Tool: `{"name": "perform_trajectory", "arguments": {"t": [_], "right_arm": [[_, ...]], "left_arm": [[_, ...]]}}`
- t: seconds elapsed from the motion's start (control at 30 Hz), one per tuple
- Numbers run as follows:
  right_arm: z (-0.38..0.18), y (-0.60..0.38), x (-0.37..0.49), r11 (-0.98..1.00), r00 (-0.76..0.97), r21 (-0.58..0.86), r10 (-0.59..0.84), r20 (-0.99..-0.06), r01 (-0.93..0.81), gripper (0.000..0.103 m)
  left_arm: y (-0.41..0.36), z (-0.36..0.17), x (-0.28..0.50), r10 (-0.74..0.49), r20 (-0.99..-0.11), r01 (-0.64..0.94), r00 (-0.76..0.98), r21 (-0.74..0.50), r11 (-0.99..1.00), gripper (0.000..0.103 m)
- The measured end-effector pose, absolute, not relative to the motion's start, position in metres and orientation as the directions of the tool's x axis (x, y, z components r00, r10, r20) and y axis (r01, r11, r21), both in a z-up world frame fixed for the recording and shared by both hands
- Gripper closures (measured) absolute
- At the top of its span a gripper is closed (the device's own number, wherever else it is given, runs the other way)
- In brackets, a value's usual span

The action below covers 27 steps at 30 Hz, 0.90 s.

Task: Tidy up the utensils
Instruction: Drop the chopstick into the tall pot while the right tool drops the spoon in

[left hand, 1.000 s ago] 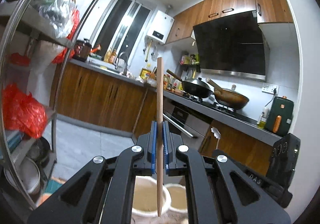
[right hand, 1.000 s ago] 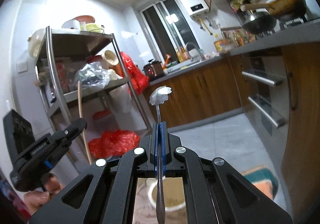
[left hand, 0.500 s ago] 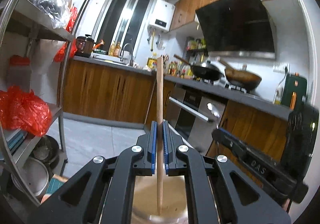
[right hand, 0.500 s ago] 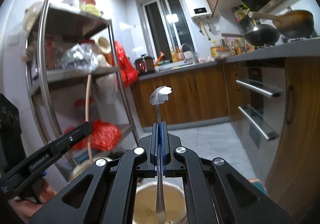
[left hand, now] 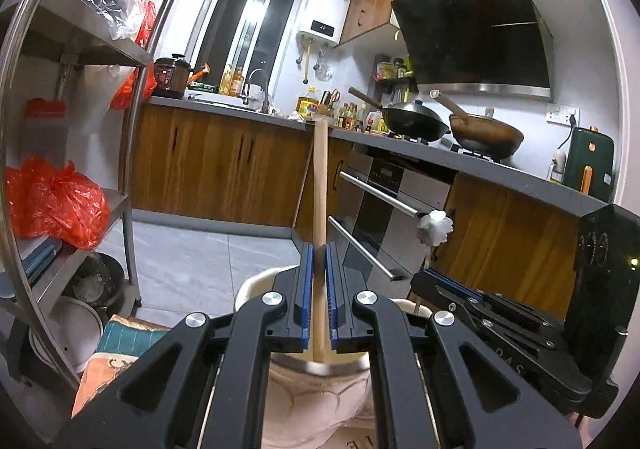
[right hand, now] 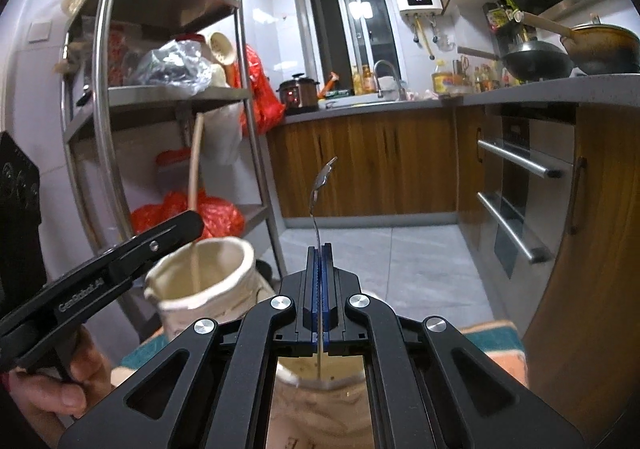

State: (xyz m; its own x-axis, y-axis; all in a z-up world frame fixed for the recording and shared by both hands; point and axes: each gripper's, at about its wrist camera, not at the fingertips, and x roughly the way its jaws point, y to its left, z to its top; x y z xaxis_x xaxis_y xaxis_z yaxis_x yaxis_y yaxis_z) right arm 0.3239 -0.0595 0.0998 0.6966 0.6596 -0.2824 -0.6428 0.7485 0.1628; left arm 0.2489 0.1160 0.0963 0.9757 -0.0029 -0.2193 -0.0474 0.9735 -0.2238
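Observation:
My left gripper point(left hand: 318, 249) is shut on a wooden stick point(left hand: 320, 185), held upright with its lower end inside a cream ceramic holder point(left hand: 256, 289). The same stick point(right hand: 195, 169) and holder point(right hand: 208, 277) show at the left of the right wrist view, with the left gripper point(right hand: 176, 229) around the stick. My right gripper point(right hand: 320, 249) is shut on a metal spoon point(right hand: 320, 189), bowl end up, its handle end reaching down into a second cream holder point(right hand: 320, 381) just below. The spoon's bowl point(left hand: 435, 227) also shows in the left wrist view.
A steel rack point(right hand: 104, 101) with bags and jars stands at the left. Wooden cabinets point(right hand: 360, 165) and an oven with bar handles point(right hand: 520, 169) line the back and right. Woks point(left hand: 416, 121) sit on the counter. A patterned cloth point(left hand: 116, 345) lies under the holders.
Both grippers have come lower over the holders. The stick's end has gone down into the left holder and the spoon's handle end into the right one. The spoon has turned edge-on.

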Motion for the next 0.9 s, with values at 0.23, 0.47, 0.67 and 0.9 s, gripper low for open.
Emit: {"name": "perform_trajectory", "arguments": {"t": [0.23,0.47,0.67,0.9], "right_arm": [[0.094,-0.061,0.318,0.752,0.690,0.150,0.652,-0.315,-0.642,0.101],[0.094,-0.063,0.323,0.758,0.692,0.154,0.644,-0.326,-0.633,0.101],[0.093,-0.063,0.326,0.764,0.690,0.156,0.636,-0.346,-0.626,0.098],[0.096,-0.076,0.325,0.774,0.705,0.165,0.627,-0.333,-0.611,0.081]], "left_arm": [[0.113,0.092,0.249,0.009,-0.240,-0.061,0.971,-0.207,0.976,0.097],[0.109,0.091,0.252,0.018,-0.256,-0.067,0.967,-0.182,0.981,0.097],[0.107,0.093,0.250,0.018,-0.254,-0.065,0.967,-0.177,0.982,0.087],[0.106,0.104,0.227,0.028,-0.202,-0.063,0.979,-0.169,0.984,0.069]]}}
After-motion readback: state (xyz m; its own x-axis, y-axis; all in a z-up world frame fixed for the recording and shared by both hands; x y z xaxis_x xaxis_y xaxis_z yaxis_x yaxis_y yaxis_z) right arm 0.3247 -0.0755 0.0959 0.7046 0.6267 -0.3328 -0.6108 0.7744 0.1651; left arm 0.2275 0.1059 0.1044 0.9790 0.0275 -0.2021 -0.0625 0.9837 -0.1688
